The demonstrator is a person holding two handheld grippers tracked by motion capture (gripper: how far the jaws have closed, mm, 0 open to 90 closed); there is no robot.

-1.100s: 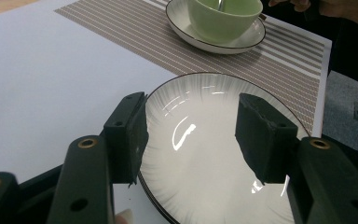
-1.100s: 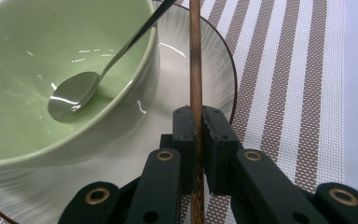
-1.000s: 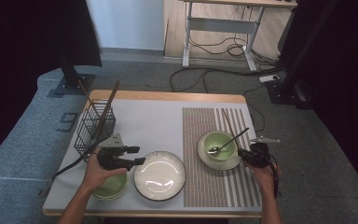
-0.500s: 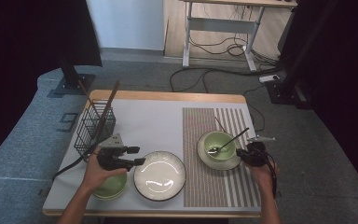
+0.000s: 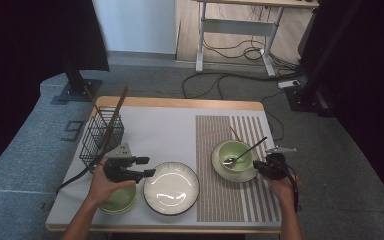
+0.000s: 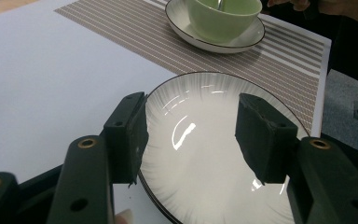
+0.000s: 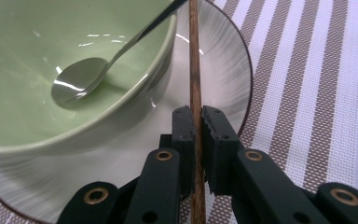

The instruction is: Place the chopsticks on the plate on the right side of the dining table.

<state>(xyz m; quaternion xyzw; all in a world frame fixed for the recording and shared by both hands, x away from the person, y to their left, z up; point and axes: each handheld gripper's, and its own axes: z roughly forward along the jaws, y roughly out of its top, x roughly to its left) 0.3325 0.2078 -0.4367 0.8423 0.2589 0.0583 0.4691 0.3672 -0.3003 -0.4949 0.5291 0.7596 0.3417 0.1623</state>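
Note:
My right gripper (image 7: 196, 119) is shut on a brown wooden chopstick (image 7: 195, 70) that runs straight ahead past the rim of a green bowl (image 7: 37, 56). A metal spoon (image 7: 74, 84) lies in that bowl, which stands on a white plate (image 7: 214, 60). In the high view this gripper (image 5: 260, 166) sits at the bowl's (image 5: 235, 155) right side, and the chopstick's far end (image 5: 234, 133) shows beyond the bowl. My left gripper (image 6: 191, 135) is open, its jaws level over the near rim of a second white plate (image 6: 191, 102), nothing between them.
A striped placemat (image 5: 230, 200) covers the table's right half. A black wire basket (image 5: 100, 135) with brown sticks (image 5: 115, 112) stands at the left. Another green bowl (image 5: 117, 200) sits under the left hand, near the front edge.

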